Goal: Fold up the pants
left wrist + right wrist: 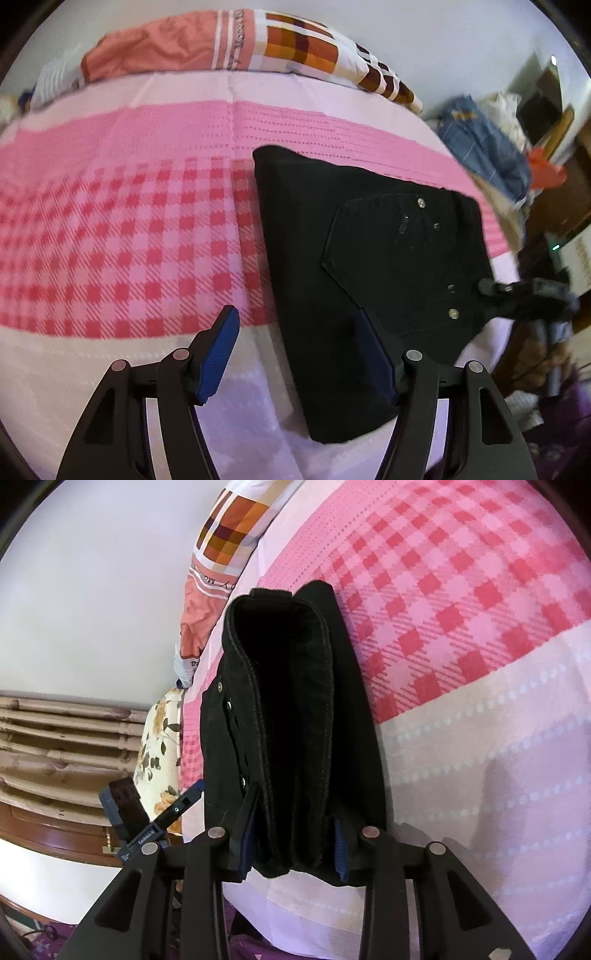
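Observation:
The black pants (369,266) lie folded into a thick stack on the pink checked bedsheet (122,236), back pocket and rivets facing up. My left gripper (299,343) is open above the stack's near left edge, its right finger over the cloth and its left finger over the sheet. In the right wrist view the stack (295,709) shows edge-on, waistband end toward the camera. My right gripper (293,845) is closed around the thick folded end, with blue pads (245,845) pressing both sides. It also shows in the left wrist view (517,295) at the stack's right edge.
A checked pillow and orange bedding (236,40) lie at the head of the bed. A pile of clothes (487,147) and furniture stand off the bed's right side. A floral cushion (159,753) and wooden headboard (62,746) are to the left in the right wrist view.

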`<state>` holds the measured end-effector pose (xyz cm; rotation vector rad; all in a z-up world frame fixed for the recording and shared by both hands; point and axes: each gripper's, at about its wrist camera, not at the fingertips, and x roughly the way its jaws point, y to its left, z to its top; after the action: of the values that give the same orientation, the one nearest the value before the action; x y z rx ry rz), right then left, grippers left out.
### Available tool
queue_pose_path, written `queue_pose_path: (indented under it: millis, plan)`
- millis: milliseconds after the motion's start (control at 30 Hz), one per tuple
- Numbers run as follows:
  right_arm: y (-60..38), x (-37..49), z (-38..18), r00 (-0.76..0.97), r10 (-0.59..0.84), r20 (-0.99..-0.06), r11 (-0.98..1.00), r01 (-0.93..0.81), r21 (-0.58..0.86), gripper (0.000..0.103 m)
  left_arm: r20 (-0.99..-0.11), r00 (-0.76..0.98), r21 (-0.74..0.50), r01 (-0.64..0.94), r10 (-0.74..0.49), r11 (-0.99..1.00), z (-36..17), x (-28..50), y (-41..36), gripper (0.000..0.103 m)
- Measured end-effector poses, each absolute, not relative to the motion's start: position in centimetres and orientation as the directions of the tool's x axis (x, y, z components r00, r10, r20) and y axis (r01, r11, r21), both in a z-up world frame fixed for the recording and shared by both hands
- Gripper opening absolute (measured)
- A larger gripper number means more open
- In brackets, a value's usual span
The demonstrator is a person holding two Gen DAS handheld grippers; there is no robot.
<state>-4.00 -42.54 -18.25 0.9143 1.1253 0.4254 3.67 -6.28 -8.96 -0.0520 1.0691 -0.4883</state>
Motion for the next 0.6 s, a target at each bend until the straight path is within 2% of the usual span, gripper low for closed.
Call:
queue_pose_path:
  millis: [300, 433, 600]
  plan:
    - [-42.3, -4.2, -16.1, 0.463, 0.606, -0.647, 0.688, 0.103, 0.718, 0.045, -0.849, 0.433, -0.132, 0.383, -0.304, 0.914, -9.0, 4.6, -8.0, 0.067]
    - [-42.7, -4.1, -16.4, 0.484, 0.558, -0.674, 0.715, 0.133, 0.687, 0.066, -0.854, 0.445, -0.089, 0.385, -0.269, 0.919, -9.2, 5.0, -8.5, 0.069]
    - [-42.6, -3.6, -16.9, 0.474, 0.559, -0.68, 0.716, 0.139, 0.684, 0.066, -0.855, 0.464, -0.04, 0.386, -0.232, 0.921, -9.5, 5.2, -9.0, 0.077]
